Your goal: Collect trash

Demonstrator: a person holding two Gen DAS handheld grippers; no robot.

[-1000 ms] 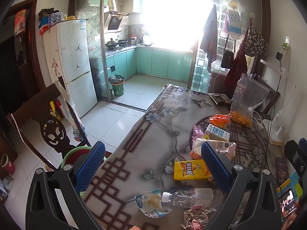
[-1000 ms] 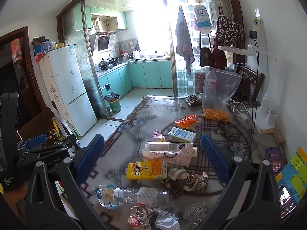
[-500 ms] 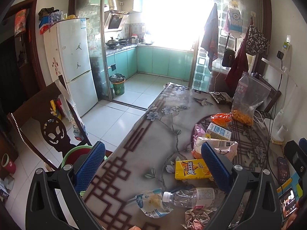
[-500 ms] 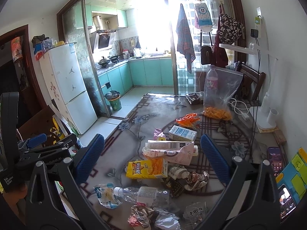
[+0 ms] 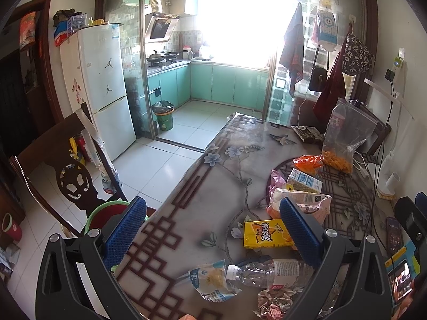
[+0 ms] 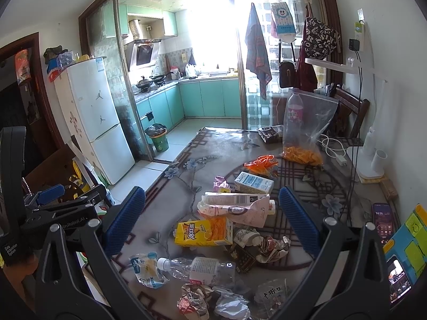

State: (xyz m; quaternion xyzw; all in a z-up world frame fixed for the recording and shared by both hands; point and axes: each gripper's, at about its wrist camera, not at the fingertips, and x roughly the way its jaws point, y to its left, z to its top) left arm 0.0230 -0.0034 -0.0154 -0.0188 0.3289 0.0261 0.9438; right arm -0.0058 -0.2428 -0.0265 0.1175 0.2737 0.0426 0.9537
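Trash lies scattered on the patterned table (image 5: 213, 186) (image 6: 333, 192): a yellow drink carton (image 5: 264, 233) (image 6: 204, 232), a crushed clear bottle (image 5: 269, 269) (image 6: 202, 266), a blue-white pouch (image 5: 210, 280) (image 6: 146, 268), a milk carton (image 5: 304, 181) (image 6: 253, 182), a pink-white wrapper (image 6: 234, 208), an orange bag (image 6: 261, 163) and crumpled foil wrappers (image 6: 272, 245). My left gripper (image 5: 213, 229) hovers open above the table's near edge, holding nothing. Over the pile, my right gripper (image 6: 212, 217) is open and empty too.
A green bin with a red inside (image 5: 106, 212) stands by a dark wooden chair (image 5: 53, 160) left of the table. A zip bag with orange snacks (image 6: 304, 133), a white lamp (image 6: 368, 160), cables and a phone (image 6: 383, 222) sit on the right side.
Both views have drifted slightly; the trash sits a touch lower and to the right in the frames. Both grippers stay open and nothing was picked up.
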